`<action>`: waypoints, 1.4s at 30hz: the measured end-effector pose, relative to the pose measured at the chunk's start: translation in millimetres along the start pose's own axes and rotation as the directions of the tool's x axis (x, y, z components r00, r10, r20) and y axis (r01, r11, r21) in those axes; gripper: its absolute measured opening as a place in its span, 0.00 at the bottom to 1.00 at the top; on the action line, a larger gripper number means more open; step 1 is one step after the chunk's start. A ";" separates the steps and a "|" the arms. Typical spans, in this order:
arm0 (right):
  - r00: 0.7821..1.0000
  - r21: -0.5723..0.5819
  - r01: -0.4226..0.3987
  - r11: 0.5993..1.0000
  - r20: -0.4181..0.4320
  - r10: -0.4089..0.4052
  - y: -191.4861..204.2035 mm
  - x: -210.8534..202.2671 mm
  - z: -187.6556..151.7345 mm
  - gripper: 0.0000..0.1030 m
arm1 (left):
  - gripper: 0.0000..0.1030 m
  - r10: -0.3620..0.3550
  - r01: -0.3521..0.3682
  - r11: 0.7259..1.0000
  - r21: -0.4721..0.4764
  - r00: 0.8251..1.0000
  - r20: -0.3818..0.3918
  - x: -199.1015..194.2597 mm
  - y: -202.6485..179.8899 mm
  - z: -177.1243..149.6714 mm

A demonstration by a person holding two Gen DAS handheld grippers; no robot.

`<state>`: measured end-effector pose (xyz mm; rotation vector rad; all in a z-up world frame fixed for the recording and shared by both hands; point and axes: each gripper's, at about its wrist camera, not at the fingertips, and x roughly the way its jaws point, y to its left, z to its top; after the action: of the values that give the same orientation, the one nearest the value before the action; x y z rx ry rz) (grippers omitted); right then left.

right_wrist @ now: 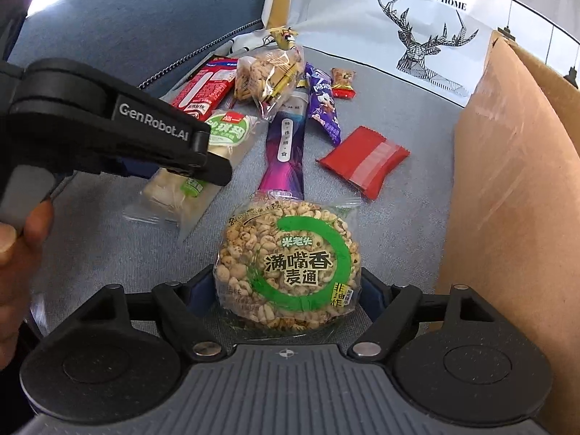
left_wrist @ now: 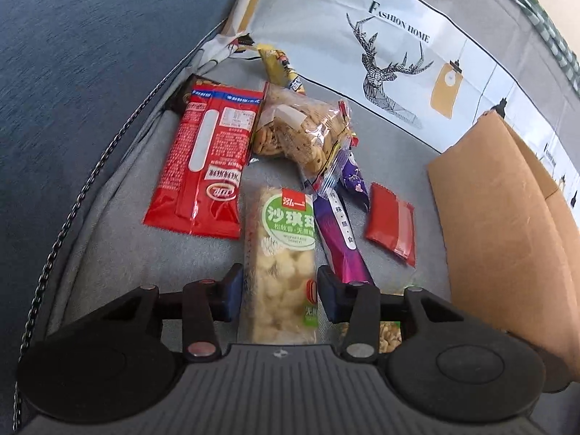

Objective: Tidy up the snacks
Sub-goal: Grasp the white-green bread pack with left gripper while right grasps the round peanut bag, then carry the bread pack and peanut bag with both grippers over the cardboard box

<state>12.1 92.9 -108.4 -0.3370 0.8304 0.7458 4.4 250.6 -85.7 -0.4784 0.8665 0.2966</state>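
Observation:
Several snack packs lie on a grey sofa seat. My left gripper has its jaws on both sides of a long clear pack with a green label; it also shows in the right wrist view, where the left gripper sits over it. My right gripper has its jaws against the sides of a round puffed-grain cake pack. A cardboard box stands at the right; it also shows in the left wrist view.
Other snacks lie beyond: a large red pack, a clear bag of biscuits, a purple stick pack, a small red sachet, a yellow bar. A deer-print cushion stands behind.

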 end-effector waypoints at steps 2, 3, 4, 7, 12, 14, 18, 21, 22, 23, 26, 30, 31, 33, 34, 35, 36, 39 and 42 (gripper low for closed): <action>1.000 -0.001 0.003 1.000 0.003 -0.003 -0.2 0.0 -1.0 0.78 | 0.44 0.015 -0.015 1.000 0.025 1.000 0.004 1.3 -4.3 0.6; 1.000 -0.002 0.005 1.000 0.005 -0.005 -0.2 -0.3 -1.6 0.78 | 0.42 0.018 -0.018 0.999 0.029 1.000 0.002 1.4 -4.6 1.4; 1.000 -0.004 0.007 1.000 0.007 -0.007 0.2 -1.0 -1.9 0.78 | 0.42 0.012 -0.012 1.000 0.024 1.000 -0.001 0.6 -4.0 2.1; 0.999 -0.006 0.010 1.000 0.032 -0.010 0.7 -7.6 -0.6 0.78 | 0.41 -0.020 0.020 1.000 -0.017 1.000 -0.013 -2.7 0.9 4.8; 0.996 -0.006 0.015 1.000 0.093 -0.014 1.2 -30.9 5.4 0.77 | 0.40 -0.065 0.065 0.997 -0.051 0.998 0.007 -20.3 2.8 8.8; 0.993 -0.008 0.015 1.000 0.116 -0.014 0.8 -42.2 7.4 0.77 | 0.40 -0.082 0.083 0.995 -0.048 0.996 0.025 -30.4 1.1 9.7; 0.986 -0.012 0.007 1.000 0.165 -0.005 -1.0 -68.2 12.9 0.77 | 0.40 -0.111 0.114 0.992 -0.052 0.992 0.063 -50.4 -3.2 11.3; 0.978 -0.021 0.012 1.000 0.208 -0.008 -2.3 -90.7 14.9 0.77 | 0.40 -0.127 0.133 0.990 -0.056 0.987 0.094 -65.3 -8.3 12.4; 0.975 -0.019 0.004 1.000 0.221 0.000 -4.0 -98.6 14.9 0.77 | 0.40 -0.134 0.140 0.989 -0.056 0.985 0.105 -69.6 -11.0 12.6; 0.972 -0.014 -0.010 1.000 0.236 0.013 -6.8 -107.1 15.5 0.77 | 0.40 -0.138 0.145 0.988 -0.056 0.984 0.114 -73.4 -13.6 13.0; 0.957 -0.026 -0.014 1.000 0.290 0.021 -16.5 -131.9 16.9 0.77 | 0.39 -0.151 0.161 0.985 -0.058 0.978 0.144 -84.5 -21.6 14.4; 0.929 -0.040 0.018 0.999 0.371 -0.002 -41.7 -160.0 18.0 0.77 | 0.40 -0.177 0.191 0.979 -0.066 0.967 0.183 -99.5 -32.9 17.0; 0.921 -0.036 0.033 0.999 0.390 -0.017 -50.4 -164.7 17.2 0.77 | 0.40 -0.182 0.199 0.978 -0.067 0.964 0.195 -103.4 -36.9 18.1; 0.909 -0.010 0.060 0.998 0.413 -0.051 -68.6 -169.7 13.9 0.77 | 0.40 -0.194 0.213 0.975 -0.069 0.957 0.214 -110.4 -42.7 19.7; 0.906 0.015 0.072 0.997 0.418 -0.071 -78.3 -170.0 11.7 0.77 | 0.40 -0.199 0.220 0.973 -0.070 0.954 0.224 -113.6 -47.2 20.6; 0.904 0.047 0.078 0.996 0.419 -0.091 -88.3 -170.1 8.5 0.77 | 0.40 -0.206 0.227 0.972 -0.068 0.950 0.234 -116.4 -51.0 21.0; 0.904 0.082 0.079 0.994 0.415 -0.106 -98.2 -170.0 5.2 0.77 | 0.40 -0.212 0.234 0.970 -0.063 0.946 0.246 -118.9 -55.4 21.4; 0.914 0.160 0.080 0.984 0.382 -0.137 -120.3 -166.7 -3.3 0.77 | 0.40 -0.230 0.253 0.966 -0.055 0.936 0.265 -123.4 -67.1 22.7; 0.909 0.191 0.093 0.977 0.384 -0.161 -132.9 -167.2 -8.4 0.77 | 0.40 -0.250 0.274 0.961 -0.048 0.926 0.282 -125.3 -77.4 23.4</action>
<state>27.8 -82.2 13.0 -0.0784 0.4747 0.5889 -23.8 189.3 47.3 -0.6121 0.5133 0.1491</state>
